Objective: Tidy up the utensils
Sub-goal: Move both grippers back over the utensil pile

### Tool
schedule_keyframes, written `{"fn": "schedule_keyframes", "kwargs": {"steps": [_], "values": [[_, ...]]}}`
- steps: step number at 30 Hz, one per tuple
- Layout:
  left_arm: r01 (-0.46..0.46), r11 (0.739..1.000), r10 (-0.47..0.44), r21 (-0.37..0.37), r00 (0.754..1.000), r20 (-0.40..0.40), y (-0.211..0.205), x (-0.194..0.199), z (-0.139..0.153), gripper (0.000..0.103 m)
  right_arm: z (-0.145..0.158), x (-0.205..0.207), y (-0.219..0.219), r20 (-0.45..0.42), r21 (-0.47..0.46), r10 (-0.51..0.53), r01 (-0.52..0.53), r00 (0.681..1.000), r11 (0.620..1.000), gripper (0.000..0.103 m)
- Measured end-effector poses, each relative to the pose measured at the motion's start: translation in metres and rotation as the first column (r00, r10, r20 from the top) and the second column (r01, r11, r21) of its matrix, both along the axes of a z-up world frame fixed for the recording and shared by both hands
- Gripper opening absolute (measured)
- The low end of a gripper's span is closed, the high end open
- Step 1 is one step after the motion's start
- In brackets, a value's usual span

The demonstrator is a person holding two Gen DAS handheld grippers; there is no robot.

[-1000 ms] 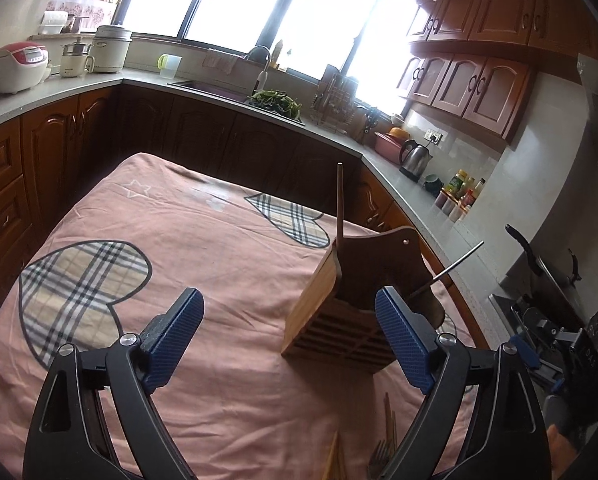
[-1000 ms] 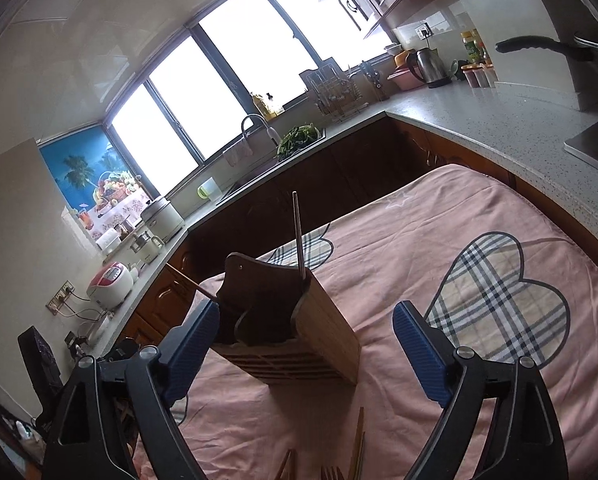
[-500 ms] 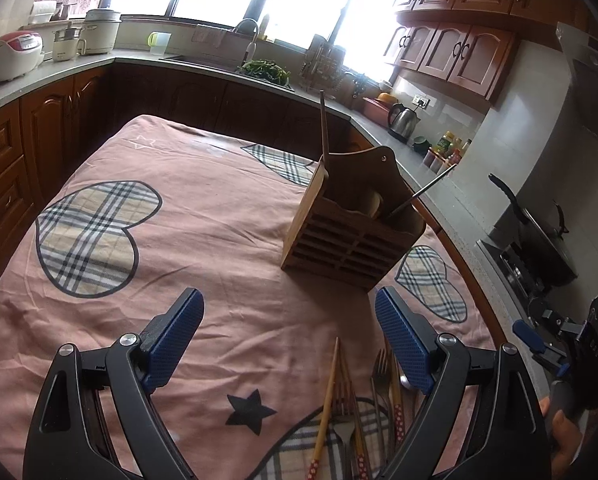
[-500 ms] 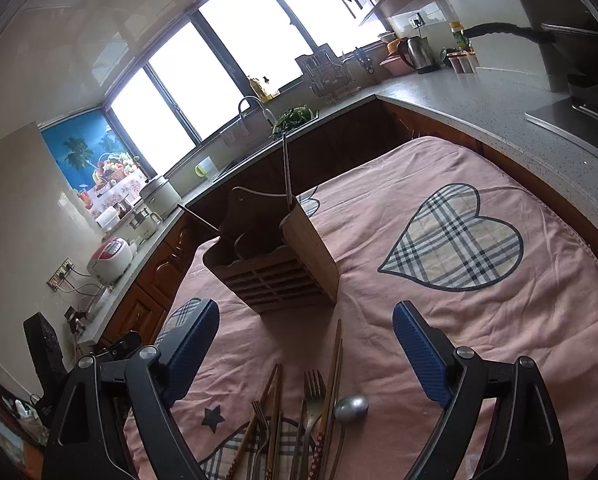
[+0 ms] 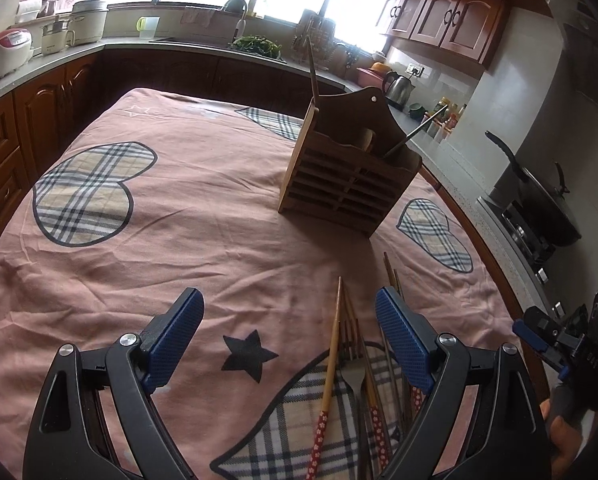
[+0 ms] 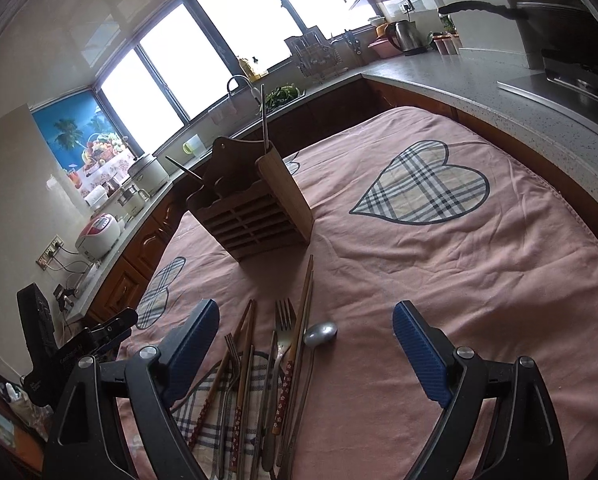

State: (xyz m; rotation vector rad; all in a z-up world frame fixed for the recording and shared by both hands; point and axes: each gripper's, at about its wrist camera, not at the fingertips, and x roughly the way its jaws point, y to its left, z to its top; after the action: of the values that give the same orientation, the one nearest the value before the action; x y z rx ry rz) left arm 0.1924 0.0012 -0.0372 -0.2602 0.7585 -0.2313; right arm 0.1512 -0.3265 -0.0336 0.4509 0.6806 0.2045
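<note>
Change: a second ago our views were filled by the wooden holder (image 5: 349, 168); now both have dropped and drawn back, and the loose utensils (image 6: 267, 376) on the pink cloth (image 5: 203, 240) have come into sight.
Meaning: we judge that we are settling over the pile to choose a first piece; nothing has been picked up yet.
Left gripper (image 5: 287, 338): jaws wide apart, nothing between the pads; the pile lies at about 4 o'clock, partly behind the right-hand finger.
Right gripper (image 6: 305, 346): jaws wide apart and empty; the pile lies between 6 and 8 o'clock.
Holder: slatted front, tall shaped back, upright on the cloth at 12 o'clock from the pile; two long handles already stand in it.
Pile: forks (image 6: 285, 328), chopsticks (image 5: 331, 368) with red flowered ends, and a spoon (image 6: 320, 333), laid roughly parallel and overlapping; the exact count is probably hidden by the overlap.
</note>
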Motion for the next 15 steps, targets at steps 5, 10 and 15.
{"fn": "schedule_keyframes", "kwargs": {"steps": [5,10,15], "values": [[0.027,0.999,-0.026,0.027,0.999,-0.03,-0.007,0.003,-0.01,0.09,-0.015,-0.001,0.006,-0.039,-0.015,0.016,-0.016,0.999,1.0,0.089],[0.055,0.996,-0.051,0.064,0.997,-0.057,-0.015,0.011,-0.016,0.09,-0.022,0.001,0.014,-0.062,-0.05,0.017,-0.02,0.998,0.999,0.082],[0.098,0.99,-0.09,0.101,0.992,-0.09,-0.027,0.024,-0.023,0.089,-0.031,0.011,0.024,-0.111,-0.067,0.047,-0.055,0.993,0.996,0.061]]}}
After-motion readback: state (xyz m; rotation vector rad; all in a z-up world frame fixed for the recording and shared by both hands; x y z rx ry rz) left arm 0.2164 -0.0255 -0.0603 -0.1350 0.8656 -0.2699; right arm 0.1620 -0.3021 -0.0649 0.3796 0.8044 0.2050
